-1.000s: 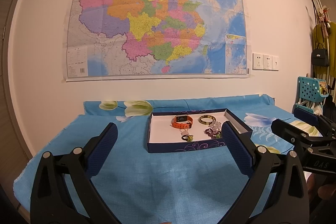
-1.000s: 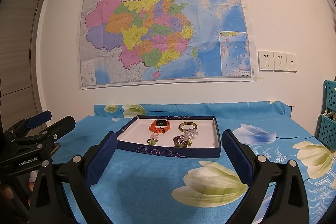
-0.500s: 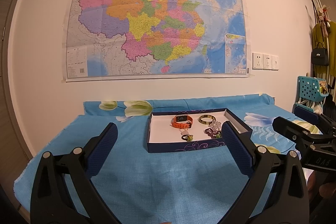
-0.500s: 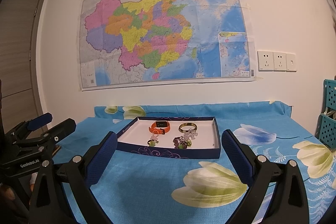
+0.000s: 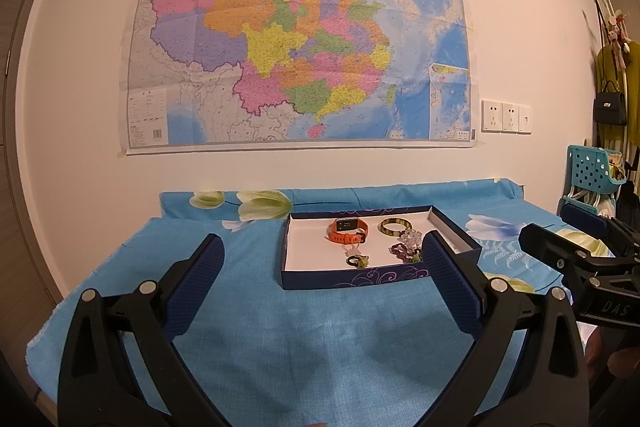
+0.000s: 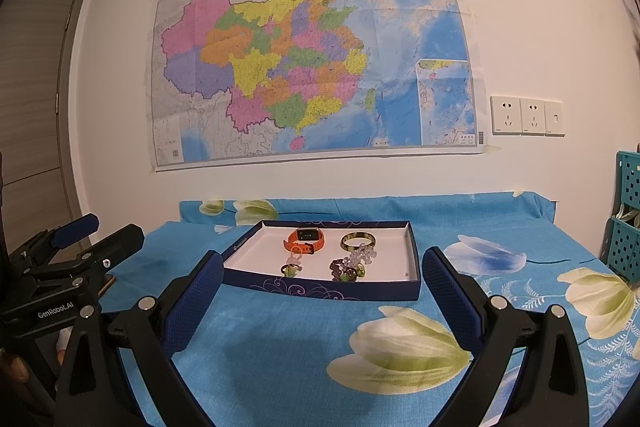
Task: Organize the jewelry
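A shallow dark-blue box [image 5: 352, 279] with a white floor sits on the blue flowered cloth; it also shows in the right wrist view [image 6: 320, 291]. Inside lie an orange watch [image 5: 347, 230] [image 6: 304, 239], a green-gold bangle [image 5: 395, 226] [image 6: 357, 241], a purple bead bracelet [image 5: 405, 247] [image 6: 346, 270] and a small ring [image 5: 357, 261] [image 6: 291, 269]. My left gripper [image 5: 320, 259] is open and empty, short of the box. My right gripper [image 6: 320, 269] is open and empty, also short of the box.
The cloth-covered table [image 5: 280, 327] stands against a wall with a large map [image 5: 296, 39]. Teal baskets [image 5: 592, 173] stand at the right. The left gripper shows at the left edge of the right wrist view [image 6: 76, 247].
The right gripper has drifted slightly to the right and turned a little; the left gripper is nearly still. Both stay open.
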